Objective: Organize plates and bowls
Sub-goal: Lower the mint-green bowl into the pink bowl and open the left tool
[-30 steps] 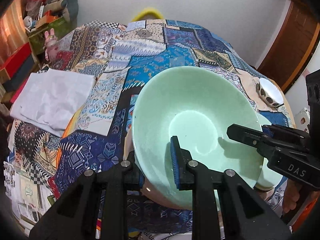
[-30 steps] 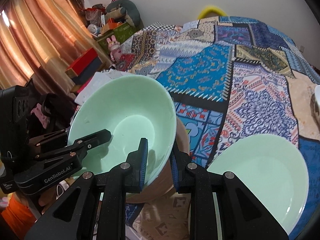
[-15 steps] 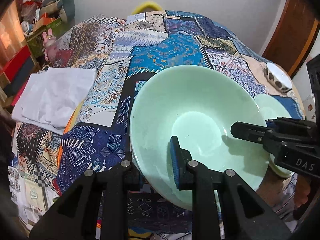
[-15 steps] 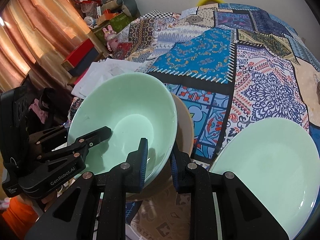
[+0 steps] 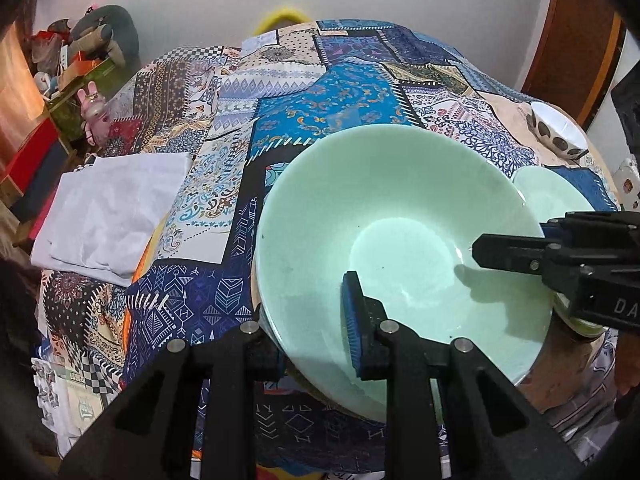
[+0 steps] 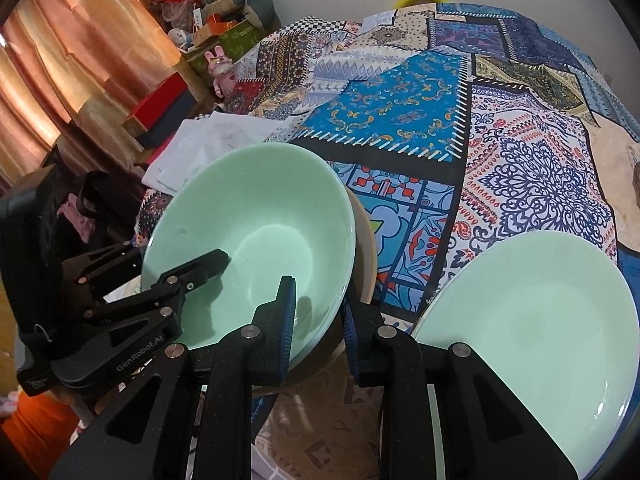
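Observation:
A large mint-green bowl (image 5: pixel 400 224) is held by both grippers, with a brown dish (image 6: pixel 366 256) just beneath it. My left gripper (image 5: pixel 308 320) is shut on the bowl's near rim, one finger inside and one outside. My right gripper (image 6: pixel 318 320) is shut on the bowl (image 6: pixel 256 240) at the opposite rim; it also shows in the left wrist view (image 5: pixel 520 256). A mint-green plate (image 6: pixel 536 336) lies on the patchwork cloth to the right. A small white bowl with dark spots (image 5: pixel 558 130) sits at the far right.
A patterned patchwork cloth (image 5: pixel 332 92) covers the surface. A folded white cloth (image 5: pixel 112 208) lies at the left. Boxes, toys and a curtain (image 6: pixel 72 52) stand at the far left. A wooden door (image 5: pixel 576 32) is at the right.
The bowl has come down a little and levelled over the brown dish. Both grippers have kept their hold on its rim.

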{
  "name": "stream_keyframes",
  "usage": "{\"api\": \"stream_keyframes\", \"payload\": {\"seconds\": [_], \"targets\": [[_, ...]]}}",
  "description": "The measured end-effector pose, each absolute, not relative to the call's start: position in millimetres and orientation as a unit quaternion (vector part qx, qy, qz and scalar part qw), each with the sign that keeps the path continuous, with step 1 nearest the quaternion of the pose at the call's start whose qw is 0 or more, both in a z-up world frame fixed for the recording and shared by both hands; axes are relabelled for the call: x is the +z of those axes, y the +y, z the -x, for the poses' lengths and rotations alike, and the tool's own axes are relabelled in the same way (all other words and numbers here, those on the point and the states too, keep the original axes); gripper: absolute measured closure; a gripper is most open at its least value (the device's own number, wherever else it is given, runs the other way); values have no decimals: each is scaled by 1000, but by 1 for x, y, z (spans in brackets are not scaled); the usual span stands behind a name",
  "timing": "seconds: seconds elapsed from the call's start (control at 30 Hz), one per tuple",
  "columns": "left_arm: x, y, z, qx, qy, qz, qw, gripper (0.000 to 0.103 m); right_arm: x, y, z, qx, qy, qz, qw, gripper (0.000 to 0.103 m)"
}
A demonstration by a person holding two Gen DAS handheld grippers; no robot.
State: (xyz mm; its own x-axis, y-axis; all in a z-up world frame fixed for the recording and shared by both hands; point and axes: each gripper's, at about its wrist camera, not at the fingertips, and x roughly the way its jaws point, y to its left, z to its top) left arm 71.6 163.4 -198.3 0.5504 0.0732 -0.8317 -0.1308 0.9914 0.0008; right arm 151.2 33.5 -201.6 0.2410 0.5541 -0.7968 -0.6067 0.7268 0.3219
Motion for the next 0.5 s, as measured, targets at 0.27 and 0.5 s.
{"api": "stream_keyframes", "payload": {"seconds": [0.27,0.5], "targets": [[-203,159,-80,53,479,26,876,74,-197,21,-154,361,489,2,794,81],[-208,148,-82,63,478,-16,876,75,-186,16,-151,357,462,14,812,81]]}}
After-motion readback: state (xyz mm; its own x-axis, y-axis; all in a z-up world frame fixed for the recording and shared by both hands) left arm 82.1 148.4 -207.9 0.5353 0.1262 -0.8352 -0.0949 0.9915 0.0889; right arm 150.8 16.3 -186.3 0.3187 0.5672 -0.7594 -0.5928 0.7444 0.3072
